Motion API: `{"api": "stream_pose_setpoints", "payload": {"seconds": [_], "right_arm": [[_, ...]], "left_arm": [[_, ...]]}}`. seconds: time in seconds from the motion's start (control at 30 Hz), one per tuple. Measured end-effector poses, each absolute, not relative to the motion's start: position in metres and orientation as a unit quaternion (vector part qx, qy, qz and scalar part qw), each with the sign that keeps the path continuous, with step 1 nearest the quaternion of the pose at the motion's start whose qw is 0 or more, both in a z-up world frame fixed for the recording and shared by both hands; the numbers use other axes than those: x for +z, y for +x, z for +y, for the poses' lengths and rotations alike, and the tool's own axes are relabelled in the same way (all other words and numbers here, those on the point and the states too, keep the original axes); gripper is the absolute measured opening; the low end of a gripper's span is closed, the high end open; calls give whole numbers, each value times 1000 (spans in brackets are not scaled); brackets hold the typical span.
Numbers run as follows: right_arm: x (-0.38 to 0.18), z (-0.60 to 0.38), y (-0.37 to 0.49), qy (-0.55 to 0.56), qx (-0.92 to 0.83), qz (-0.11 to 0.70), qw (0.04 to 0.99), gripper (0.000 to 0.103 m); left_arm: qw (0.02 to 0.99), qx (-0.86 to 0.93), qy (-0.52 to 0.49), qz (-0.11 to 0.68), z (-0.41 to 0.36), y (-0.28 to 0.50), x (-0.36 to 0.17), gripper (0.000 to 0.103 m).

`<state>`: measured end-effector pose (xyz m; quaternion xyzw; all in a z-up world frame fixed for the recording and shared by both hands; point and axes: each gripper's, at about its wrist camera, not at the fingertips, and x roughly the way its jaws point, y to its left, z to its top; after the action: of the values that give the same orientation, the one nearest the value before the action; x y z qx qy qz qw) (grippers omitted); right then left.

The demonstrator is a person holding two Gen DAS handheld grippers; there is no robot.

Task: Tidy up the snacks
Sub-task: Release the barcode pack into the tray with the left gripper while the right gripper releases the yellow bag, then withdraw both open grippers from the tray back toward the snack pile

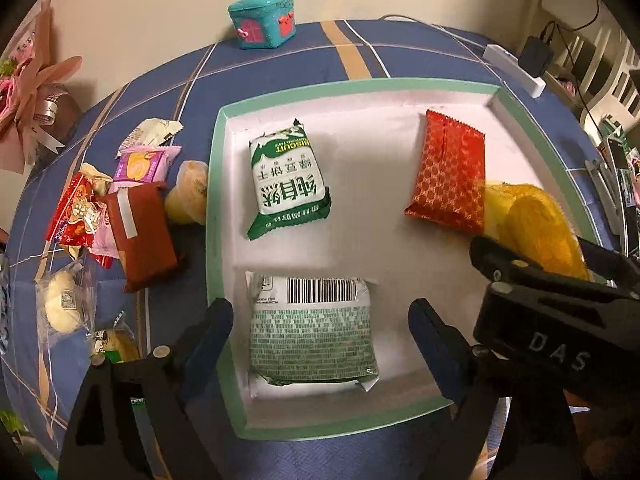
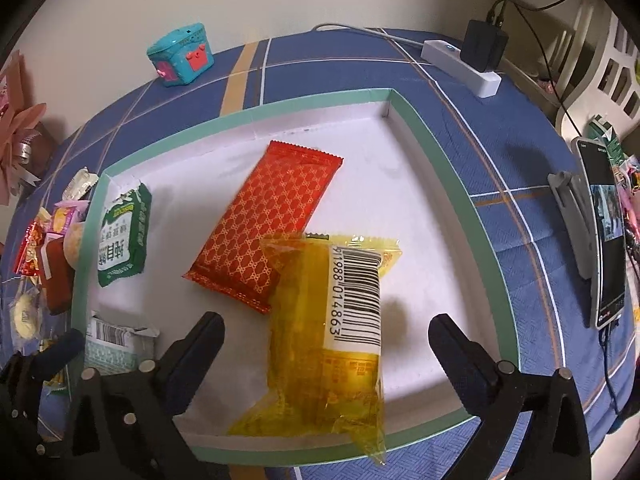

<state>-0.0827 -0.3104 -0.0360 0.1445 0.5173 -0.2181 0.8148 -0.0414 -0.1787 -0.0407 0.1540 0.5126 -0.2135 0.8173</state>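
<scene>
A white tray with a green rim (image 1: 214, 184) (image 2: 460, 184) holds a green biscuit pack (image 1: 286, 178) (image 2: 124, 236), a pale green pack with a barcode (image 1: 316, 332) (image 2: 116, 344), a red patterned pack (image 1: 450, 172) (image 2: 268, 224) and a yellow pack (image 2: 324, 344) (image 1: 536, 228). My left gripper (image 1: 320, 332) is open, its fingers on either side of the pale green pack. My right gripper (image 2: 326, 344) is open around the yellow pack, which lies partly over the red pack and the tray's near rim.
Several loose snacks (image 1: 120, 216) lie in a pile on the blue tablecloth left of the tray. A teal toy box (image 1: 264, 20) stands at the far edge. A power strip (image 2: 460, 64) and a phone on a stand (image 2: 604, 232) are to the right.
</scene>
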Motion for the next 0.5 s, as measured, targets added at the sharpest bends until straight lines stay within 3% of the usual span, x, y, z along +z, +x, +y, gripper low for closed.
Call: {"api": "stream_pose_setpoints", "payload": {"seconds": [0.2, 0.5], "right_arm": [[-30, -306, -80, 135, -221, 514, 818, 103], [-21, -304, -80, 129, -217, 507, 824, 103]], "left_arm": [[824, -208, 160, 501, -180, -43, -32, 99], [833, -185, 146, 501, -166, -38, -20, 100]]}}
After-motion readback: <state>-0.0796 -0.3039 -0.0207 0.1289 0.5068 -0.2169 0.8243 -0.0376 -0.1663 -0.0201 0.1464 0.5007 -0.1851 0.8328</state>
